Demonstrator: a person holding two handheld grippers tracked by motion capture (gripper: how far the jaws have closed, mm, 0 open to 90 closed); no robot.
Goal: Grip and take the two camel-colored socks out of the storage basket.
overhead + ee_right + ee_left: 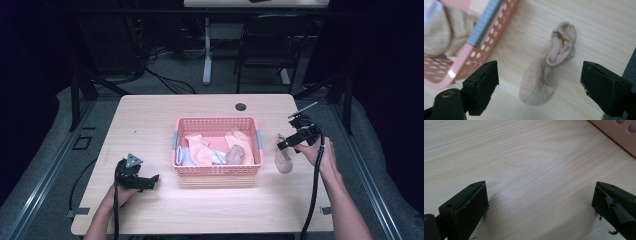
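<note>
Beige and crumpled, a sock lies flat on the light wood tabletop just beside the right wall of a pink plastic basket, which sits near the middle of the tabletop and already holds several socks in orange, white and tan. The right hand-held gripper hangs directly over the lone sock, jaws spread wide and empty, one pad on either side of the fabric in the right gripper view, neither pad touching it. The left hand-held gripper rests near the front left corner of the tabletop, jaws likewise wide and holding nothing, with bare wood between them in the left gripper view. The step in hand appears to be picking up the sock for transfer into the basket. Doing it well likely means lowering the right jaws until they straddle the bunched, folded upper part of the sock, where the cloth stands proud of the surface, rather than the flat toe end, which offers little to pinch. The pads should close fully on the fabric before any lift, and the near jaw should stay clear of the basket's perforated wall, which sits close by. A lift high enough to clear the rim, then a release over the open centre, looks the safest route; soft knit may sag and drag on the rim otherwise.
</note>
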